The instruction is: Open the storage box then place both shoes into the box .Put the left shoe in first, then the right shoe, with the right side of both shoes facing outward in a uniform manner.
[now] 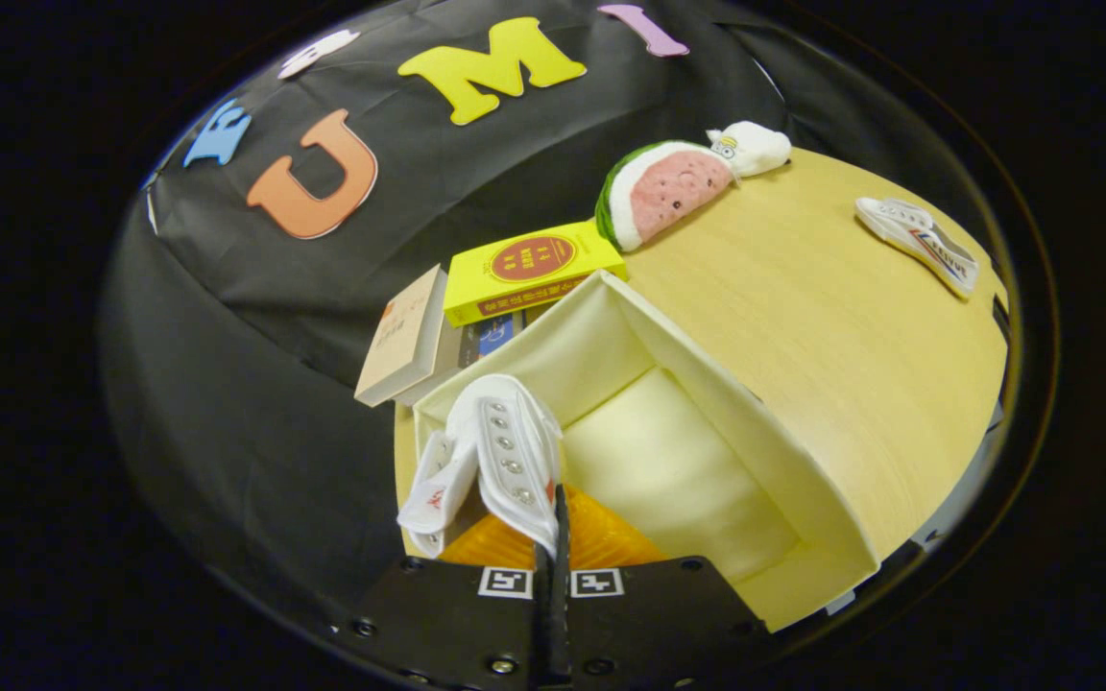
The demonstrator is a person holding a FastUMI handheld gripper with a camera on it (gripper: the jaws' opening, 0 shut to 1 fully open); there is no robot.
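Your gripper point(553, 523) fingers are clamped together on the held shoe's point(495, 456) thin upper, above the open storage box point(707, 384); it may slip, landing crooked.

White canvas shoe with metal eyelets point(500, 461) hangs pinched at its edge, tilted over the open cream fabric storage box point(707, 422), whose inside lies bare. The second white canvas shoe point(918, 240) lies on its side, well apart across the tabletop point(803, 288).

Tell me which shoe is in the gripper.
The shoe over the box, pinched between the gripper fingers. The other shoe lies far off on the table.
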